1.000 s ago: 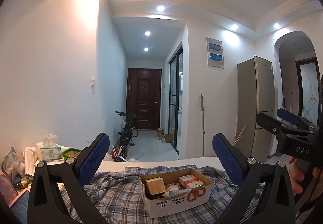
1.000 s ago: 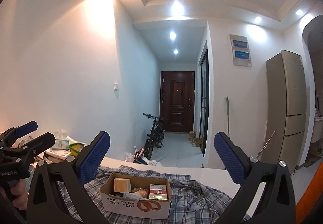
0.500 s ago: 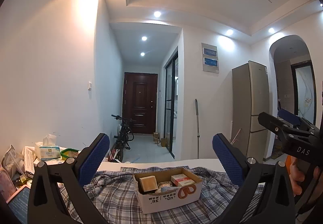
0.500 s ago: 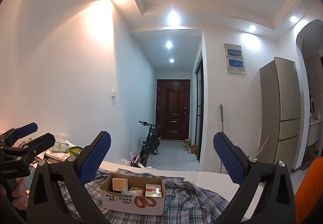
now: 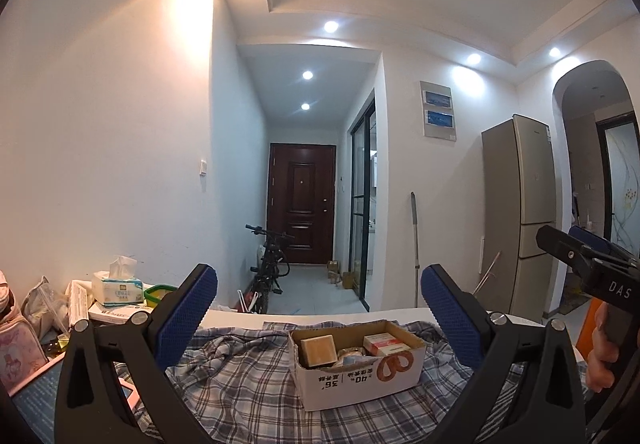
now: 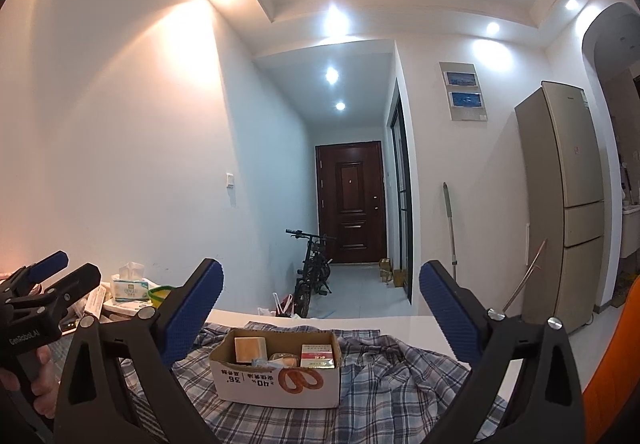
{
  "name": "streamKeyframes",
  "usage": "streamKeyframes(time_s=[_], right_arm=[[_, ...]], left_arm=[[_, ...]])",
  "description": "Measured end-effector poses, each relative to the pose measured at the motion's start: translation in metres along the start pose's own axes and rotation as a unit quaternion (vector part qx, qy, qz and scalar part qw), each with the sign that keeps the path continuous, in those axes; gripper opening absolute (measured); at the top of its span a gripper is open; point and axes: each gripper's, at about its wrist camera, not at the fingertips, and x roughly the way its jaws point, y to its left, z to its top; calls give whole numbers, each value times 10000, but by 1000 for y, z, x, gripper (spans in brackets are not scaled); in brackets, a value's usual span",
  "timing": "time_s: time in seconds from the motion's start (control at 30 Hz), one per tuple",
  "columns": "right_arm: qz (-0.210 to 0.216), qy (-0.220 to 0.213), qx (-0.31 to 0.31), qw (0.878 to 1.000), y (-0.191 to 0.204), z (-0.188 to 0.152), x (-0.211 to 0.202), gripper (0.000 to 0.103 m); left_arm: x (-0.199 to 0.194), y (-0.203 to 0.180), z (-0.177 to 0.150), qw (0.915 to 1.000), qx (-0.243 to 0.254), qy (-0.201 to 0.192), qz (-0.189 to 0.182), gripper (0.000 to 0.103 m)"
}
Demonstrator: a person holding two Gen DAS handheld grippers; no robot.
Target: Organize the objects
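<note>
Holding both grippers level above the near side of the table, the person keeps them apart from every object. The left gripper (image 5: 318, 308) has its jaws spread wide with nothing between them, and the right gripper (image 6: 320, 304) is the same, wide and empty.

The cardboard box (image 5: 360, 376) stands on a plaid cloth (image 5: 240, 376) in the middle of the table. Inside it lie a tan block (image 5: 318, 350) at the left, a red and white packet (image 5: 384, 344) at the right, and some small wrapped things between them that I cannot name. So several objects are already gathered in the box. At the far left there is loose clutter, with a tissue box (image 5: 118, 288) on top. This scene fits two stages: a pause between items, or the end of the sorting. I cannot judge which one, so I name no next move.

On the front of the box, the printing reads upside down; I can read "36°" and "40", beside a red pretzel-like mark. The gripper seen at the right edge of the left view carries "DAS". The one at the left edge of the right view seems to read "GenRobot.AI", but it is small.
</note>
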Motion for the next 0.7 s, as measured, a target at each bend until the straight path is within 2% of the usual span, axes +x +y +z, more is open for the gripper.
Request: streamKeyframes(time_s=[0.1, 0.23, 0.37, 0.47, 0.53, 0.63, 0.7], right_arm=[[30, -38, -39, 10000, 1, -11, -1, 99], [-100, -47, -168, 9998, 2, -38, 6, 99], [-168, 243, 8, 9996, -8, -61, 23, 99], [-163, 265, 109, 9995, -16, -75, 30, 98], [-143, 131, 29, 9998, -18, -84, 33, 98], [-183, 169, -152, 9996, -16, -98, 42, 99], [-237, 211, -321, 9990, -10, -106, 43, 98]], left_arm=[[0, -3, -14, 10000, 26, -30, -53, 103], [4, -10, -36, 9992, 249, -120, 273, 103], [17, -6, -54, 9994, 194, 56, 276, 103], [25, 0, -66, 9998, 56, 110, 157, 103], [29, 2, -72, 9997, -2, 107, 214, 103], [35, -1, -88, 9997, 36, 128, 193, 103], [42, -7, -97, 9991, 184, 316, 233, 103]])
